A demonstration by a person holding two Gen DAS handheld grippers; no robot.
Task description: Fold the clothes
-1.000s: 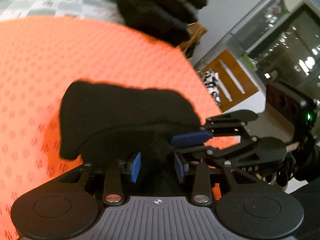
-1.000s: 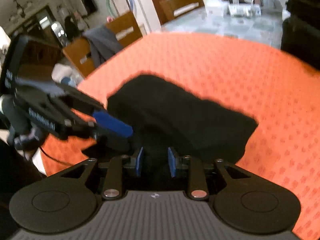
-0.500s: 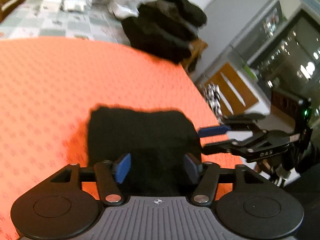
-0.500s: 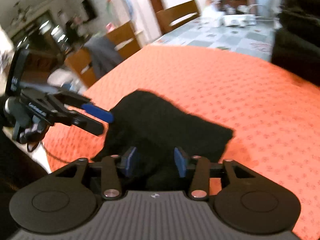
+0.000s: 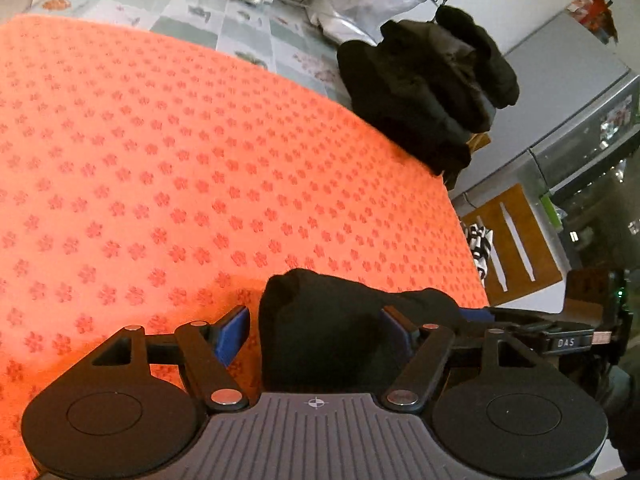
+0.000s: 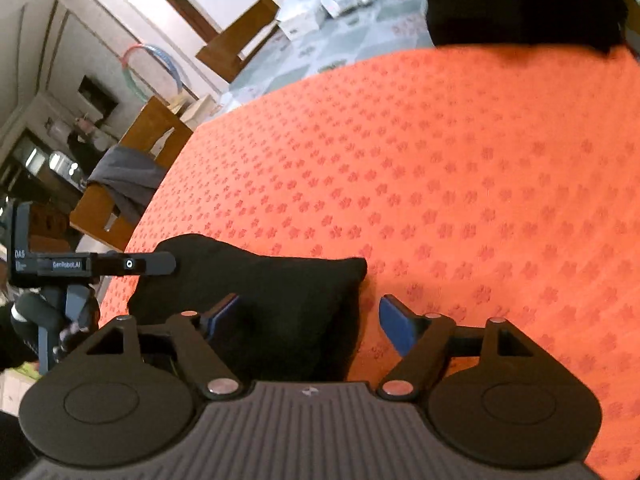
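A folded black garment [image 5: 340, 332] lies near the close edge of an orange cloth [image 5: 160, 168] patterned with small darker flowers, which covers the near part of the table. In the left wrist view the garment is a compact, thick bundle with a rounded hump at its far left corner and a soft, uneven top edge running right; its surface is so dark that no seams or folds can be made out.

The left gripper [image 5: 316, 330] has just been opening: its blue-padded fingers [image 5: 230, 334] stand wide apart, the left pad over bare orange cloth just beside the bundle, the right pad at the bundle's right side. Whether that pad touches the fabric I cannot tell; the jaws do not clamp it.

In the right wrist view the same garment [image 6: 280, 304] sits toward the left, with a squarer corner at its far right. The right gripper [image 6: 312, 322] has also just been opening: its left pad is over the black fabric, its right pad over bare cloth, clear of the garment's edge, so nothing is gripped.

Far right on the table, a heap of dark clothes [image 5: 428, 88] rests well apart from the folded piece.
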